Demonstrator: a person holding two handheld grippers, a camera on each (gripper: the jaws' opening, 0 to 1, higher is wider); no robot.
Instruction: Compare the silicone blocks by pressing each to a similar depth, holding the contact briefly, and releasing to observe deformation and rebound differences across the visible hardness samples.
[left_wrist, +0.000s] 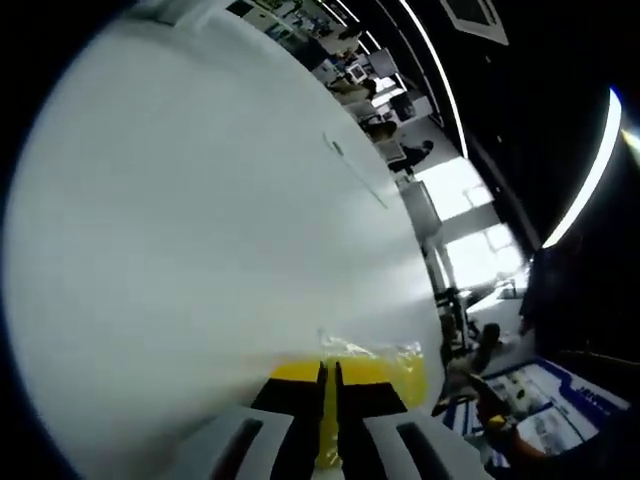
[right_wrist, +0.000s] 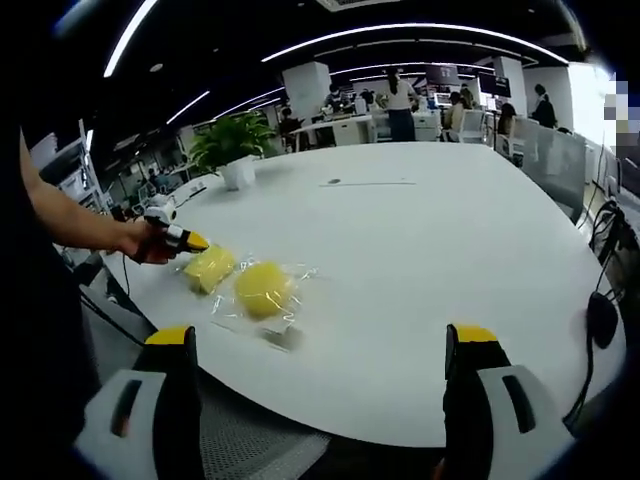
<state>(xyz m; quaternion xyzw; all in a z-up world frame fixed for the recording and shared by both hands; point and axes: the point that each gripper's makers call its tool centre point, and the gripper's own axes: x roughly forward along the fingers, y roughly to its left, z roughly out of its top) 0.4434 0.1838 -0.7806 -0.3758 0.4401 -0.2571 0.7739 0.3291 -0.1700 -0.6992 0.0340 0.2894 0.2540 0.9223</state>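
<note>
Left gripper (right_wrist: 190, 240) pressing against the squarish yellow silicone block (right_wrist: 209, 268) while the right gripper (right_wrist: 325, 365) is hanging back, wide open.

A potted plant (right_wrist: 232, 145) is standing at the far edge of the white worktop (right_wrist: 420, 250), with office desks and people sitting and standing well beyond it; nothing is lying between the right gripper and the blocks. In the left gripper view the black fingers (left_wrist: 300, 400) are sitting almost together, a thin slit between them, tips touching the yellow block in its clear wrapping; whether they are clamping anything I cannot tell. In the right gripper view a person's hand (right_wrist: 150, 243) is reaching in from the left, holding that gripper low against the squarish block, with the round yellow silicone block (right_wrist: 264, 288) lying just beside it, both near the worktop's near edge. The right gripper's fingers (right_wrist: 470, 345) are standing far apart, holding nothing, off the worktop's edge.
</note>
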